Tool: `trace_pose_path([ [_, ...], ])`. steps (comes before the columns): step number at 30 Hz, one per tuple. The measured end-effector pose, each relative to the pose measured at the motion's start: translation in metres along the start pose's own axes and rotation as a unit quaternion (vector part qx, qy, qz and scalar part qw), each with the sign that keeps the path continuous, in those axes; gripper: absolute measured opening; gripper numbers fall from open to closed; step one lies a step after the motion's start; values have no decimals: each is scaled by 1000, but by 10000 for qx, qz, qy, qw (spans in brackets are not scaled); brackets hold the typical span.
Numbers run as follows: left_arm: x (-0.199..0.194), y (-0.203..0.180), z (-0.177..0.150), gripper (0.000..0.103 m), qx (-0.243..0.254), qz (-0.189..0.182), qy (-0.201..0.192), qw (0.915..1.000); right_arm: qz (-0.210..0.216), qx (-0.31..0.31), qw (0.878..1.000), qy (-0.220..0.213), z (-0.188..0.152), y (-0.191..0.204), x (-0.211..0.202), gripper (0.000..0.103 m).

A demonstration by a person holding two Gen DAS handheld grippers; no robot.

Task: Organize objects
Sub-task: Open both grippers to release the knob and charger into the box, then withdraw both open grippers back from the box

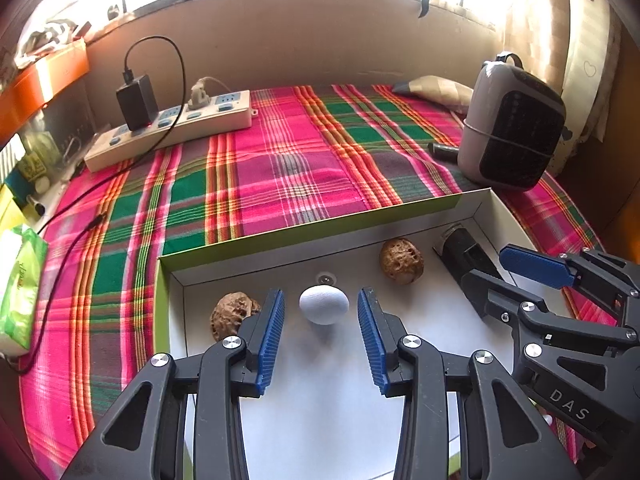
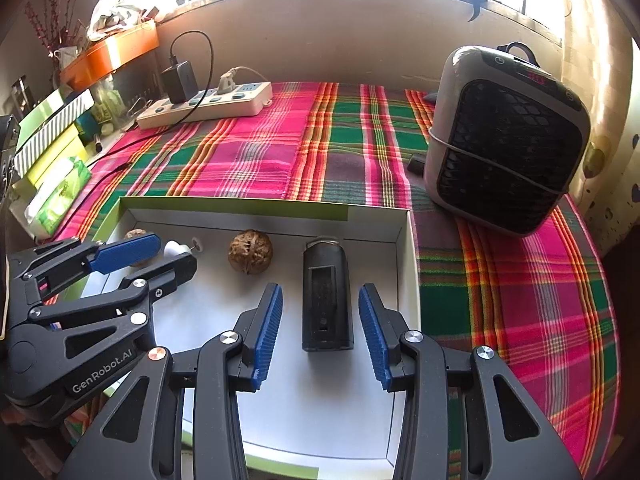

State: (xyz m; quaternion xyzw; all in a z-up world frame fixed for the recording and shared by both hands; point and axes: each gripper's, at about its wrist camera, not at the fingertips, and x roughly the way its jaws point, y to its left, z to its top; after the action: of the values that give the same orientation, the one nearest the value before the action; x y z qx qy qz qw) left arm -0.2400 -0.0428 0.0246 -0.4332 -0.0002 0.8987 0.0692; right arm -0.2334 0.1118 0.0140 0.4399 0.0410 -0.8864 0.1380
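White-lined box [image 2: 406, 248] on plaid cloth [image 2: 256, 152]: white egg-shaped piece [image 1: 324, 304] before left gripper [image 1: 321, 336], black device [image 2: 327, 304] between right gripper [image 2: 320, 334] pads, both jaws spread, untouching; two walnuts [image 2: 250, 252] alongside.

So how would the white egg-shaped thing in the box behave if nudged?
The white egg-shaped object looks rounded and smooth, so it would probably roll or wobble on the box's flat floor. Its matte surface may grip the ribbed pads reasonably well. Weight and fragility can't be judged.
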Motion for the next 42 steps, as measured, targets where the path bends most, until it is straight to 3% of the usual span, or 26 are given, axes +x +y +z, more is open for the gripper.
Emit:
trace_pose_path([
  [23, -84, 73, -56, 37, -147, 32, -450, 9989, 11, 170, 9988, -457, -30, 13, -56, 42],
  [36, -161, 103, -133, 37, -324, -378, -738, 9960, -218, 367, 9967, -692, -75, 18, -98, 42],
  [42, -166, 99, -161, 37, -246, -795, -590, 9948, -302, 463, 9970, -541, -105, 20, -102, 42],
])
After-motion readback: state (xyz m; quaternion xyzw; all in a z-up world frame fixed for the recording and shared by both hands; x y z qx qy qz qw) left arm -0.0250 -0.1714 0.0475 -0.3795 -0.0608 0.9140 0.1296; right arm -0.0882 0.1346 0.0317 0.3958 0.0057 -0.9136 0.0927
